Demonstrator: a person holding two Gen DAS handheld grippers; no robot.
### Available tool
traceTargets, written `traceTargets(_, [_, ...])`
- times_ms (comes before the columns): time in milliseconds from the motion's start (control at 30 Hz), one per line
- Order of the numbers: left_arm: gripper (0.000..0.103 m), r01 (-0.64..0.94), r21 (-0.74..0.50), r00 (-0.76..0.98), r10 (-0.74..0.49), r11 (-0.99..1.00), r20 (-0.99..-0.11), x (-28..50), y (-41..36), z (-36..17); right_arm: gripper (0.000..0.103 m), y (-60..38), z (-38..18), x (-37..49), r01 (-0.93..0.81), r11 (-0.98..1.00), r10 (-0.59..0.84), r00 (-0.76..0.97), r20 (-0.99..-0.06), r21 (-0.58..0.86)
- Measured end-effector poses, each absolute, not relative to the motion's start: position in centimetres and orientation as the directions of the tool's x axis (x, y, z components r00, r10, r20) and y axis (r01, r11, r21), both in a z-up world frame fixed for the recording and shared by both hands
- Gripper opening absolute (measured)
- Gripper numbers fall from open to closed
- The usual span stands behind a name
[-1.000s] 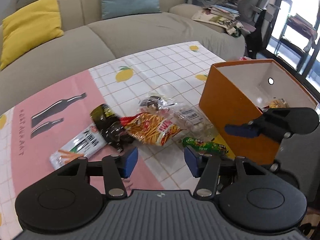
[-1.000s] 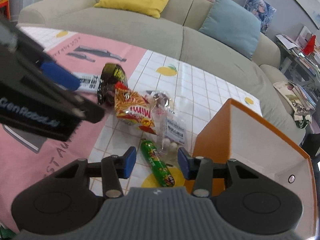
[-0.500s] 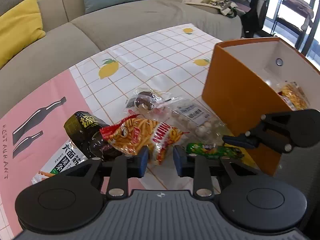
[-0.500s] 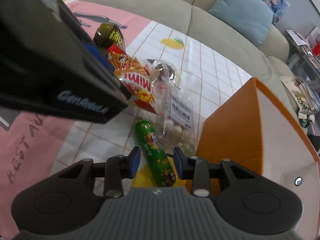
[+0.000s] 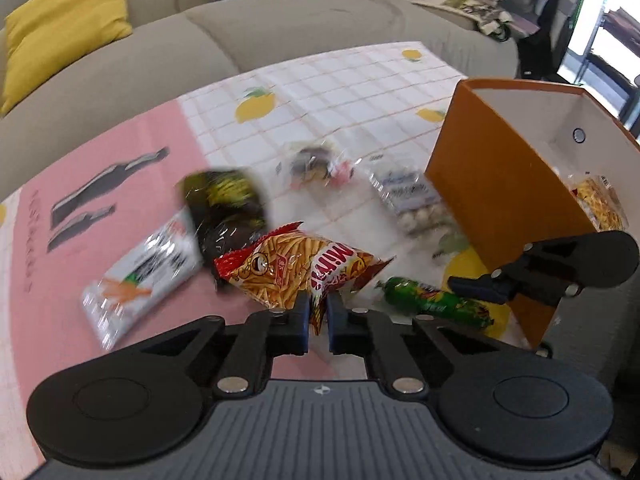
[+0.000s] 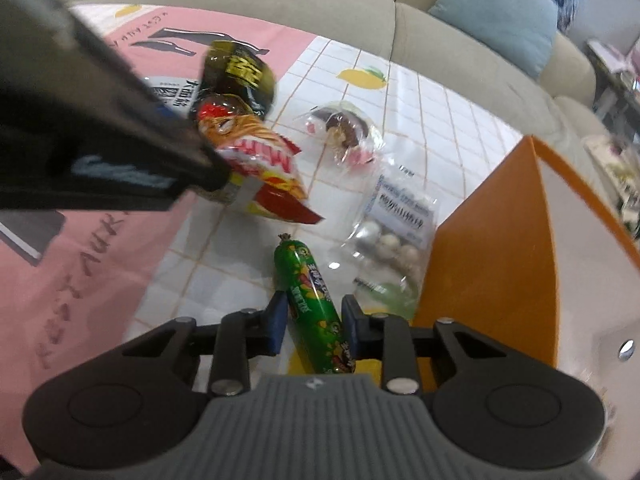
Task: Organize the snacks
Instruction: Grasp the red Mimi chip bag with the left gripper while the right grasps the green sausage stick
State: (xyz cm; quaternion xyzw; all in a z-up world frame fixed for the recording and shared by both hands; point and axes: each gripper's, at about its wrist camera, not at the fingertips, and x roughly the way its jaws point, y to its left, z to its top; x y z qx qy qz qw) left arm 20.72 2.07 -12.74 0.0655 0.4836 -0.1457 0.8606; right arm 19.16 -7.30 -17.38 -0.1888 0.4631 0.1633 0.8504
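My left gripper (image 5: 318,320) is shut on the near edge of the orange and red stick-snack bag (image 5: 296,272), which sits among the snacks on the tablecloth. From the right wrist view, that bag (image 6: 260,168) hangs at the tip of the left gripper (image 6: 216,172). My right gripper (image 6: 314,320) straddles the green sausage tube (image 6: 316,304). Its jaws are closing, and the pads stand right beside the tube's sides. The tube (image 5: 432,302) lies by the orange box (image 5: 492,208), whose open top faces up (image 6: 492,240).
A black and yellow bag (image 5: 224,204), a white pack (image 5: 140,276), a clear bag of white balls (image 6: 396,232) and a clear-wrapped chocolate treat (image 6: 340,128) lie close together. A snack bag (image 5: 600,204) is in the box. A sofa stands behind the table.
Both grippers have sunk toward the snacks. The left jaws went from wide open to shut on the stick-snack bag. The right jaws narrowed around the green tube.
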Motion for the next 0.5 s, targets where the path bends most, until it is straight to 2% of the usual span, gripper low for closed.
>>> traceTargets(267, [0.007, 0.297, -0.042, 0.401, -0.165, 0.954, -0.901, 15.3, 4.6, -12.8, 0.027, -9.2, -16.4, 17.1, -0.317, 0.94, 0.239, 0.358, -0.903, 0.123])
traceTargets(500, [0.008, 0.35, -0.03, 0.309, -0.145, 0.936, -0.94, 11.3, 4.5, -13.3, 0.027, -11.0, -16.4, 15.2, -0.186, 0.943, 0.32, 0.275, -0.907, 0.276])
